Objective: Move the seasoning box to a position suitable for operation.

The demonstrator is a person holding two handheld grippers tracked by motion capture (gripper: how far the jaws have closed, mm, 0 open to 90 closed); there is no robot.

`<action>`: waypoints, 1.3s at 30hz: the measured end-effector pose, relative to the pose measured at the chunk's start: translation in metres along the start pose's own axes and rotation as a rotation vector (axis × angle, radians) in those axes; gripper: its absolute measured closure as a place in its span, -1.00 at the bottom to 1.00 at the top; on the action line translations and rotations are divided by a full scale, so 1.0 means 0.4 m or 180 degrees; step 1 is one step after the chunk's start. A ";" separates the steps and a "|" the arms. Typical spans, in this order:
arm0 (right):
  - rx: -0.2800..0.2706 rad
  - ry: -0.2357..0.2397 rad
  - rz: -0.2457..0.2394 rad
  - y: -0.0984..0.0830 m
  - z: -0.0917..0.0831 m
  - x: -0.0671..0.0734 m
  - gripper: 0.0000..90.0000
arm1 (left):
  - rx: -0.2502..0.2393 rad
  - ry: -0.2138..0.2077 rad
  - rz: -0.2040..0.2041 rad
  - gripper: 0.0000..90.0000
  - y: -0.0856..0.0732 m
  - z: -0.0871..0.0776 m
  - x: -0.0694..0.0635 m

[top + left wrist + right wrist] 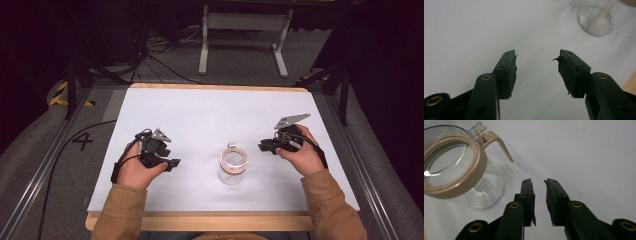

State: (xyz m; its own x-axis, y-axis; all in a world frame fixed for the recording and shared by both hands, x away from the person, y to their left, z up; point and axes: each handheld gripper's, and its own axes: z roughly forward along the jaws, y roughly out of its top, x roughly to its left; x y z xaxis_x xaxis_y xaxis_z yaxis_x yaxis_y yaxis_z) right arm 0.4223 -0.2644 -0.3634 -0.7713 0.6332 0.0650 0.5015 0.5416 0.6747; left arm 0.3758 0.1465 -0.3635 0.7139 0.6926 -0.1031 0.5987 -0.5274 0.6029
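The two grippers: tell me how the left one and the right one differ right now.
The left gripper has its jaws spread wide; the right gripper has only a narrow gap between its jaws. In the high view the left gripper sits farther from the glass jar, the right gripper closer to it. On the right gripper the grey plate stands up higher than on the left. Both hold nothing and are black, over the white table.
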 end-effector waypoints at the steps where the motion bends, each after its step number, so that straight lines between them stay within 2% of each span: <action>1: 0.0000 0.0000 0.0000 0.000 0.000 0.000 0.70 | 0.0000 0.0000 0.0000 0.14 0.000 0.000 0.000; 5: 0.0004 0.0044 -0.0006 0.001 -0.001 0.008 0.72 | -0.0090 -0.0063 -0.0014 0.27 0.003 -0.011 -0.001; 9: 0.0036 0.0078 0.0028 -0.007 -0.006 0.007 0.75 | -0.0185 -0.0393 -0.0085 0.41 0.013 -0.009 -0.001; 11: 0.0034 0.0082 0.0044 -0.013 -0.013 0.004 0.78 | -0.0164 -0.0491 -0.0044 0.55 0.020 -0.007 0.000; 14: 0.0035 0.0089 0.0102 -0.025 -0.026 0.002 0.84 | -0.0205 -0.0478 -0.0005 0.64 0.035 -0.004 -0.006; 15: 0.0043 0.0089 0.0129 -0.029 -0.030 0.001 0.87 | -0.0192 -0.0463 0.0050 0.64 0.041 -0.004 -0.005; 18: 0.0127 0.0192 0.0315 -0.047 -0.040 0.000 1.00 | -0.0300 -0.0541 0.0037 0.71 0.059 0.004 -0.013; 20: 0.0172 0.0157 0.0364 -0.060 -0.046 -0.002 1.00 | -0.0302 -0.0567 0.0083 0.77 0.071 0.007 -0.017; 23: 0.0146 0.0099 0.0418 -0.078 -0.060 -0.005 1.00 | -0.0322 -0.0609 0.0143 0.85 0.089 0.016 -0.023; 30: 0.0071 0.0001 0.0502 -0.118 -0.097 -0.008 1.00 | -0.0502 -0.0766 0.0324 0.91 0.147 0.045 -0.055; 33: 0.0085 -0.0025 0.0519 -0.134 -0.104 -0.004 1.00 | -0.0488 -0.0811 0.0413 0.91 0.170 0.060 -0.066; 36: 0.0100 -0.0030 0.0512 -0.147 -0.111 0.004 1.00 | -0.0539 -0.0860 0.0468 0.91 0.192 0.078 -0.076; 39: 0.0104 -0.0056 0.0519 -0.161 -0.118 0.009 1.00 | -0.0644 -0.0999 0.0487 0.93 0.212 0.095 -0.085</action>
State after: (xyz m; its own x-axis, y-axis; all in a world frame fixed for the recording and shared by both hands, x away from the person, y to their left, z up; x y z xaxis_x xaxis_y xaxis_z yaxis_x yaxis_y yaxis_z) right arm 0.3690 -0.3230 -0.3719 -0.6718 0.7236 0.1585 0.6321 0.4483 0.6320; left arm 0.4160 0.0596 -0.3388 0.8843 0.4131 -0.2178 0.4156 -0.4835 0.7704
